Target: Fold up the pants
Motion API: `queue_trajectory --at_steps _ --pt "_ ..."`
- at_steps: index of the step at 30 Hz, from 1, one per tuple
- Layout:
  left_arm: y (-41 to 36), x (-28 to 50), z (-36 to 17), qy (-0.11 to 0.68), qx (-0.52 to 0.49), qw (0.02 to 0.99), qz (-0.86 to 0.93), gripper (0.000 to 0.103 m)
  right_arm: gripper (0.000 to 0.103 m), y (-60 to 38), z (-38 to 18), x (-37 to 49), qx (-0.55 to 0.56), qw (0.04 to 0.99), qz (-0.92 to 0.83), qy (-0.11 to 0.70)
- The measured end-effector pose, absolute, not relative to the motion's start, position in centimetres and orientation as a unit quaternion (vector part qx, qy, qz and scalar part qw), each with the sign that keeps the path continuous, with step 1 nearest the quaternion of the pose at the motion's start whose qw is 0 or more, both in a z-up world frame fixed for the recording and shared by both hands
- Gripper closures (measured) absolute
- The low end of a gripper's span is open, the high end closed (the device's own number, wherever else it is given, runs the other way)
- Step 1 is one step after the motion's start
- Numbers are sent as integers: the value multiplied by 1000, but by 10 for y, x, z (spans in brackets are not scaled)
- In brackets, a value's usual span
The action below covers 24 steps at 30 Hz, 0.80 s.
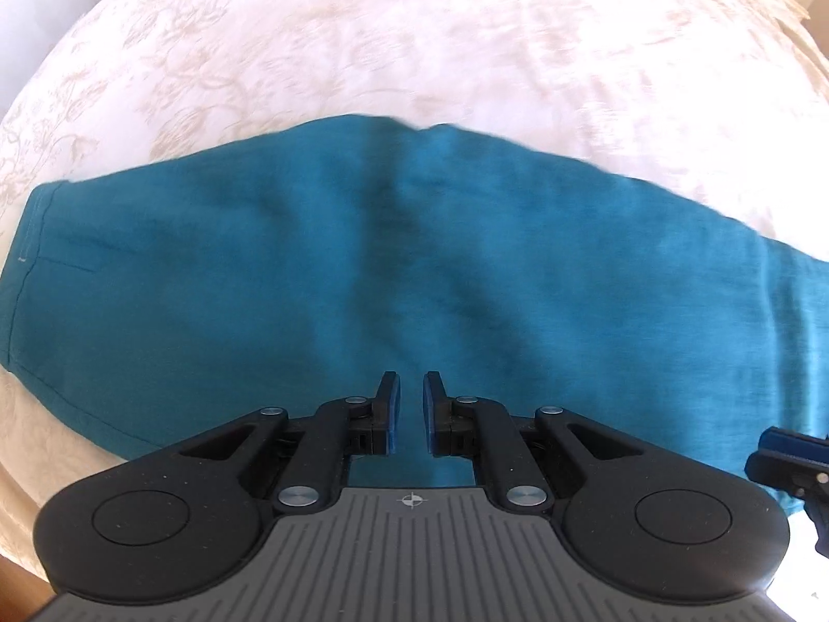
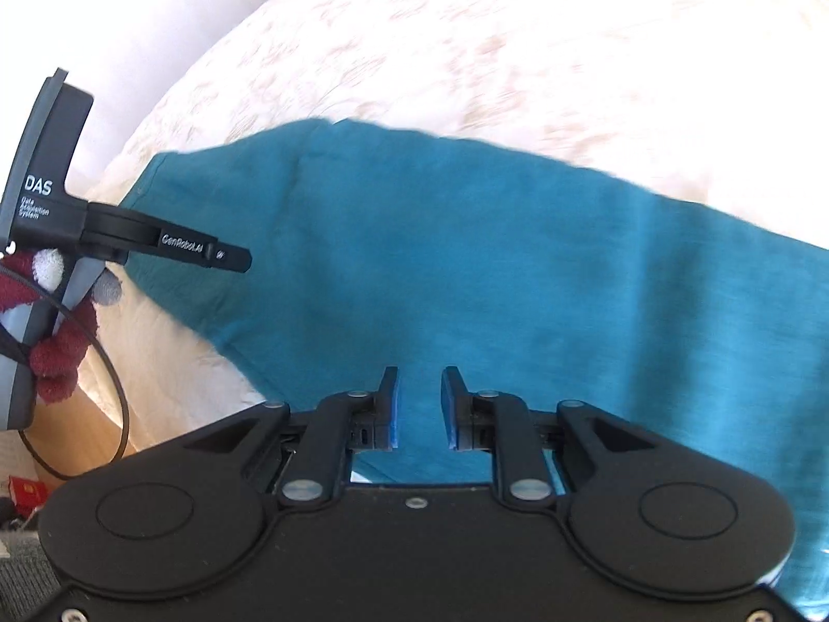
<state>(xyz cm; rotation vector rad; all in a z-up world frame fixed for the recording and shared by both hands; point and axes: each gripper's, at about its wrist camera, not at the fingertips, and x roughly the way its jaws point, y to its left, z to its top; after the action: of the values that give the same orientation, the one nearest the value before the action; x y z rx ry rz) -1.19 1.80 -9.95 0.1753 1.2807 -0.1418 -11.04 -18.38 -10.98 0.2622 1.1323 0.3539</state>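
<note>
Teal pants (image 1: 362, 259) lie flat across a cream patterned bedspread (image 1: 362, 41), folded lengthwise, with a hemmed end at the left. They also fill the right wrist view (image 2: 492, 269). My left gripper (image 1: 410, 412) hovers over the near edge of the pants, jaws a little apart and empty. My right gripper (image 2: 419, 407) hovers over the near edge further right, jaws apart and empty. The left gripper also shows from the side in the right wrist view (image 2: 228, 254). The right gripper's tip shows at the edge of the left wrist view (image 1: 792, 448).
The bedspread (image 2: 466, 52) stretches beyond the pants. The bed's near edge, a wooden floor (image 2: 77, 414) and a red object (image 2: 26, 492) show at lower left. A gloved hand (image 2: 57, 342) holds the left gripper. A white wall (image 2: 129, 26) stands at left.
</note>
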Motion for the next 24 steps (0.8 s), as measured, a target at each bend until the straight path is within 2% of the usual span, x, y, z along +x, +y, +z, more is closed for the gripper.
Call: queue_trajectory --at_steps 7,8,9,10,17,20,24 --pt "-44 -51 -85 585 91 799 -100 92 73 -274 -104 -155 159 838 85 514" --pt "-53 -57 -86 586 93 798 -106 92 70 -287 -105 -160 165 839 70 514" --pt "-61 -62 -86 588 94 796 -113 92 63 -302 -106 -168 171 839 56 513" --pt "-70 -67 -88 590 94 793 -119 92 60 -320 -107 -177 178 839 39 512" --pt "-110 -99 -118 609 115 774 -132 92 59 -410 -111 -219 204 839 -63 501" --pt "-115 -106 -136 617 137 765 -123 92 52 -439 -118 -225 214 834 -88 501" --pt "-112 -105 -140 622 142 762 -108 92 52 -463 -127 -220 221 826 -101 508"
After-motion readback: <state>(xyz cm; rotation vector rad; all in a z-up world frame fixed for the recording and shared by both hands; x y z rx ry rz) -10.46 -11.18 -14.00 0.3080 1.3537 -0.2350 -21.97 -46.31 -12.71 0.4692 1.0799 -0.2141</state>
